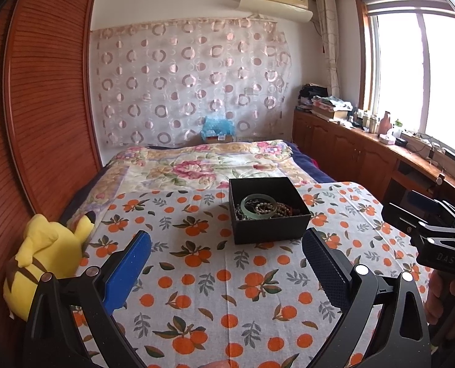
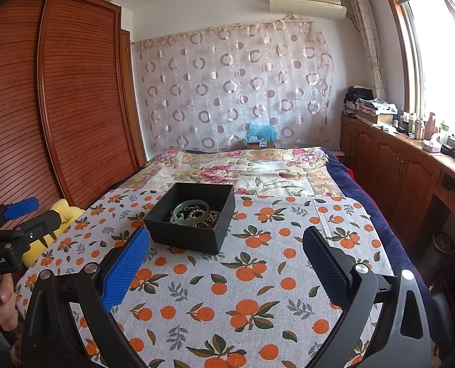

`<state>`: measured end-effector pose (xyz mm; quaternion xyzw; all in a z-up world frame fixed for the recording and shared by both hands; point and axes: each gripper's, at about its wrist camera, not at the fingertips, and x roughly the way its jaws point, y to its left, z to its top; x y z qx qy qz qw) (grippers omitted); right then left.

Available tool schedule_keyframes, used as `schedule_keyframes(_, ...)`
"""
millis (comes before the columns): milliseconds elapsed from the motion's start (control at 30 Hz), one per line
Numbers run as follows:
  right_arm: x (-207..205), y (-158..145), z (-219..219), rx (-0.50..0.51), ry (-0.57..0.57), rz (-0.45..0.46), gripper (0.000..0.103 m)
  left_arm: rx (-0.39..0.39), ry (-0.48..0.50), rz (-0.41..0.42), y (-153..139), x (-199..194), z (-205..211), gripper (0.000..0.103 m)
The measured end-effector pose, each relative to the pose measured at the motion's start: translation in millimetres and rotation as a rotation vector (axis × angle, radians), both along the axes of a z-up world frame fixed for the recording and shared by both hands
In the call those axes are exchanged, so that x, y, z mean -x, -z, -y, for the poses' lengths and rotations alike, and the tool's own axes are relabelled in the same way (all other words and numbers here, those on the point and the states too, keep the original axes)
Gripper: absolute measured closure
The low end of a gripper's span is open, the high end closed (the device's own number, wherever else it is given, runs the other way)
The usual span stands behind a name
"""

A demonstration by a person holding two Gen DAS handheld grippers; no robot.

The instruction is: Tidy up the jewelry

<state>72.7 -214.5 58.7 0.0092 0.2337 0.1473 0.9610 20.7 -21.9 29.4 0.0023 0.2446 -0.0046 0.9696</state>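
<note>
A black open box (image 1: 268,225) stands on the orange-print cloth (image 1: 215,279) over the bed. Inside lie a pale green bangle (image 1: 259,205) and several bead strings (image 1: 284,208). My left gripper (image 1: 227,260) is open and empty, just short of the box. The box also shows in the right wrist view (image 2: 190,233), with the bangle (image 2: 192,211) in it. My right gripper (image 2: 227,260) is open and empty, the box ahead to its left. Each gripper shows at the edge of the other's view.
A yellow plush toy (image 1: 46,260) lies at the cloth's left edge by the wooden wardrobe (image 1: 43,107). A floral quilt (image 1: 202,165) covers the far bed. Wooden cabinets (image 2: 396,165) with clutter run under the window at right.
</note>
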Motion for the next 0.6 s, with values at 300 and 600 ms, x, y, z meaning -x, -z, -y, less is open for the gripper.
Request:
schedule_keyframes(300,-0.2,0.2,0.2,0.001,0.0,0.001,0.003,0.003,0.003,0.005,1.1,-0.1,-0.3,0.008)
schedule_keyframes(600,-0.2,0.3,0.1,0.0,0.0,0.001,0.003,0.003,-0.001,0.001,4.5,-1.0,-4.3,0.008)
